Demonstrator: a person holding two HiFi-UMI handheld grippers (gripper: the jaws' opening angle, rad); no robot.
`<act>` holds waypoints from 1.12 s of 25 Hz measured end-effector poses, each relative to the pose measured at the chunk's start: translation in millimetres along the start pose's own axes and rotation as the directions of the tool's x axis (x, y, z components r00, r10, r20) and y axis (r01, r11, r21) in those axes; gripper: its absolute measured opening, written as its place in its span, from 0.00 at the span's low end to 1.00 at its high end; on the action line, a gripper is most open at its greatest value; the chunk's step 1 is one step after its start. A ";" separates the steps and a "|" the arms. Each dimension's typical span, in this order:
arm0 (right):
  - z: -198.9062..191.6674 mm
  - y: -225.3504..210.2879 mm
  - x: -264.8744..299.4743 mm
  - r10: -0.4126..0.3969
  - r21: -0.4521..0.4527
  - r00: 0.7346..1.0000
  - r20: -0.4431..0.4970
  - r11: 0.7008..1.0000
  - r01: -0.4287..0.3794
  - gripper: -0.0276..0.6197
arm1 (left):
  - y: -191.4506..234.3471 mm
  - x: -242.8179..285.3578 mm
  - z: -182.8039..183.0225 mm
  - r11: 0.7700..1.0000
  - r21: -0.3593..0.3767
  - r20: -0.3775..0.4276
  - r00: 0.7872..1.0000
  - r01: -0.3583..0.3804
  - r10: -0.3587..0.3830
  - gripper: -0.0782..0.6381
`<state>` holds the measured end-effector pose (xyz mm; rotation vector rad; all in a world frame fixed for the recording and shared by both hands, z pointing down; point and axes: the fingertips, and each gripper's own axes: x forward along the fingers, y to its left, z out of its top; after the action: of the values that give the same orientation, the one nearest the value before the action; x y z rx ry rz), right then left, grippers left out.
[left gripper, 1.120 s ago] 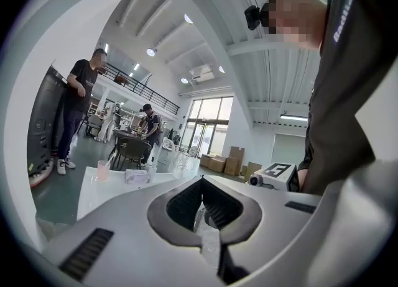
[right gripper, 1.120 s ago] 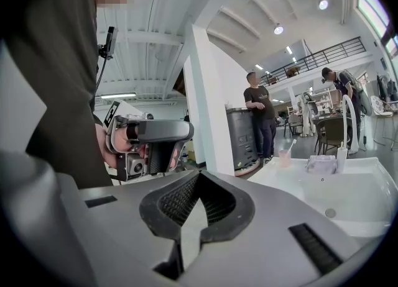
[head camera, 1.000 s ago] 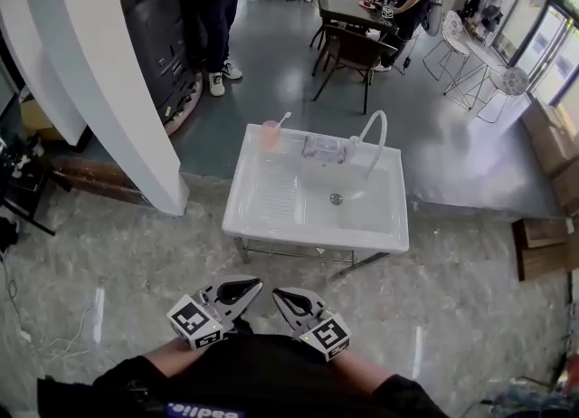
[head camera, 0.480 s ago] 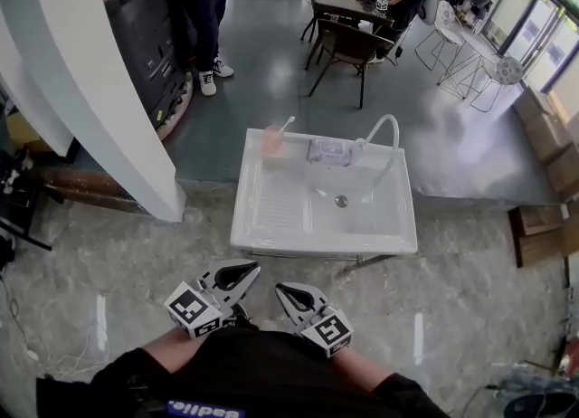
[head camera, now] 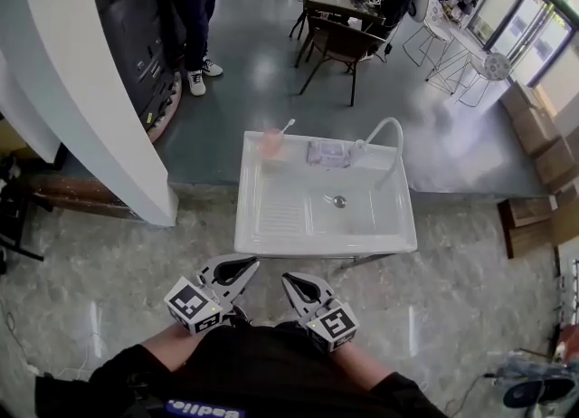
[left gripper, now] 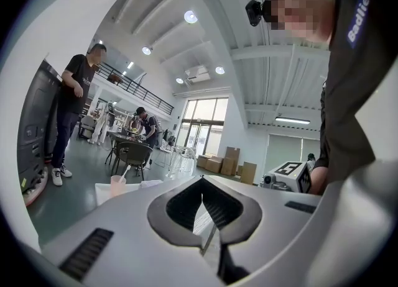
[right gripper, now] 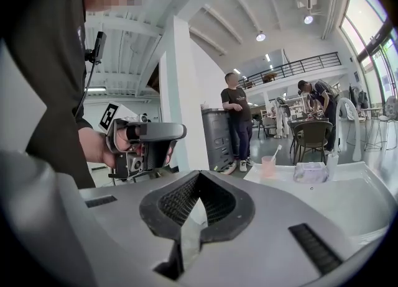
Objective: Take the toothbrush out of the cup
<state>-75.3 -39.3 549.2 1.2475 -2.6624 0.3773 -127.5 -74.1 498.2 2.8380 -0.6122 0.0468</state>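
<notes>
A pink cup (head camera: pixel 272 142) stands on the back left corner of a white sink (head camera: pixel 271 231), with a white toothbrush (head camera: pixel 286 125) leaning out of it. Both grippers are held close to the person's body, well short of the sink's front edge. My left gripper (head camera: pixel 248 264) is shut with nothing in it, and so is my right gripper (head camera: pixel 289 279). Far ahead in the left gripper view I see the cup (left gripper: pixel 117 184) and the toothbrush (left gripper: pixel 126 171). In the right gripper view the cup (right gripper: pixel 268 166) with the toothbrush (right gripper: pixel 275 151) stands right of centre.
A clear plastic box (head camera: pixel 326 152) and a curved white faucet hose (head camera: pixel 387 134) sit on the sink's back rim. A white pillar (head camera: pixel 86 90) rises at the left. A person (head camera: pixel 185 9) stands by a dark cabinet; a table and chairs (head camera: pixel 335 18) lie beyond.
The sink has come nearer and lower in the head view as the person steps towards it. Both grippers advanced with the body and stay shut.
</notes>
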 end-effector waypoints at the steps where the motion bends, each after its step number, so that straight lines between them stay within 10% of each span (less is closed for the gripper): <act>1: 1.4 -1.4 0.3 -0.001 0.000 1.000 -0.003 1.000 0.001 0.06 | 1.2 0.8 -0.2 1.000 -0.005 -0.002 1.000 0.001 -0.001 0.12; 28: 14.9 -59.3 12.4 0.163 -0.026 0.987 -0.002 0.986 -0.163 0.06 | 59.2 70.0 10.0 0.986 0.064 -0.063 0.985 -0.157 0.161 0.12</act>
<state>-38.1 -89.4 547.3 1.0253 -2.7683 0.3643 -88.2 -156.9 507.3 2.8240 -0.8341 0.1917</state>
